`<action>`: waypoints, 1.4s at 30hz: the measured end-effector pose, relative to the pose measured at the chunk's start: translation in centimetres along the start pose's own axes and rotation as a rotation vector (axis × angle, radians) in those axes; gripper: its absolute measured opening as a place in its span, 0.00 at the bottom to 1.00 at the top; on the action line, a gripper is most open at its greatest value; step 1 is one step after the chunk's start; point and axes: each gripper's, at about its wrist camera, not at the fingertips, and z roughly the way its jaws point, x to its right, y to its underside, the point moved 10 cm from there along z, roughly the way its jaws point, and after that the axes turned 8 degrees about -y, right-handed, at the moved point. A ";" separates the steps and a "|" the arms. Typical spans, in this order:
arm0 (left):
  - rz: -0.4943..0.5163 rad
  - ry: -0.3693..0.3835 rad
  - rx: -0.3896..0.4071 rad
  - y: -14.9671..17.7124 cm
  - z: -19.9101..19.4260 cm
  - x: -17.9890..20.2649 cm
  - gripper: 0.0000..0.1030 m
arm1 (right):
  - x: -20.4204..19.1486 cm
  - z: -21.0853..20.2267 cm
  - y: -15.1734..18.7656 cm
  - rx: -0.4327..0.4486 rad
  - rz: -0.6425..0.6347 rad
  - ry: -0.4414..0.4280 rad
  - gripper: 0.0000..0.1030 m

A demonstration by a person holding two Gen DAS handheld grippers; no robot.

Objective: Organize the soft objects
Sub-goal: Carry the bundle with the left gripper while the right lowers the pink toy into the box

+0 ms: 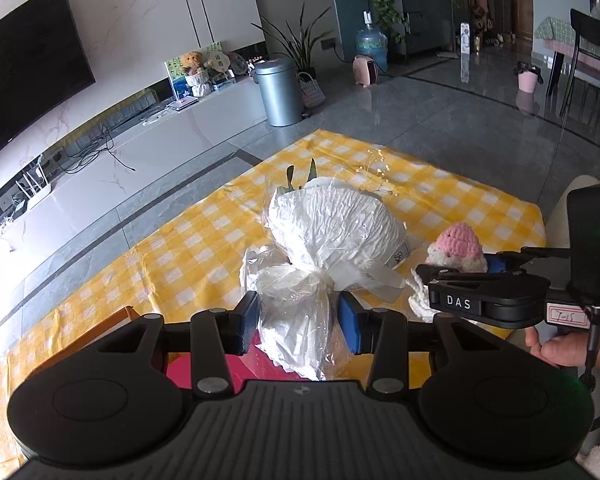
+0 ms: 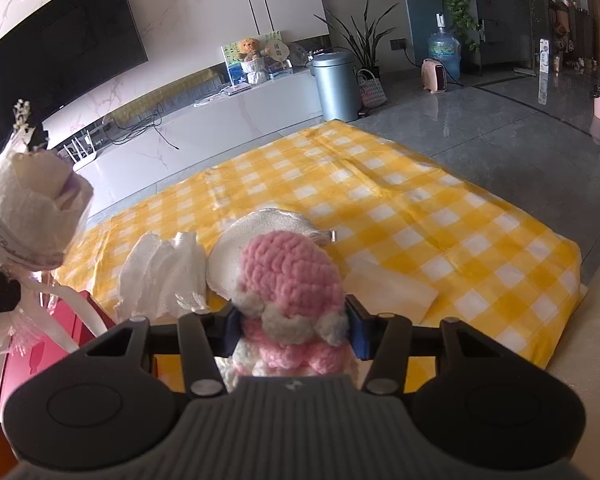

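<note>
Left tool [image 1: 298,322] clamps the white paper-and-cellophane wrapped bouquet [image 1: 332,228]; right tool [image 2: 292,330] clamps the pink-and-white crocheted yarn toy [image 2: 290,280], above the yellow-checked surface [image 2: 420,208].

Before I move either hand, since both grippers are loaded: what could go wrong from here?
1. The left gripper pinches the wrapped bouquet only at its crinkly cellophane neck; the heavy-looking head could swing or slip.
2. Dried sprigs stick out of the top and look brittle; a bump might snap them.
3. The right gripper squeezes the pink crochet toy close beside the bouquet, so the tools could collide.
</note>
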 end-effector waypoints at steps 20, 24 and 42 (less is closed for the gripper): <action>-0.286 -0.015 0.108 4.3 -7.9 -8.8 0.47 | -9.3 -5.8 -2.1 0.173 -0.100 -0.200 0.50; -0.363 -0.035 0.135 6.1 -9.0 -11.6 0.47 | -12.7 -6.8 -1.6 0.184 -0.140 -0.268 0.50; -0.710 -0.274 0.125 13.9 -8.3 -24.7 0.47 | -27.5 -5.3 4.2 0.043 -0.419 -0.466 0.50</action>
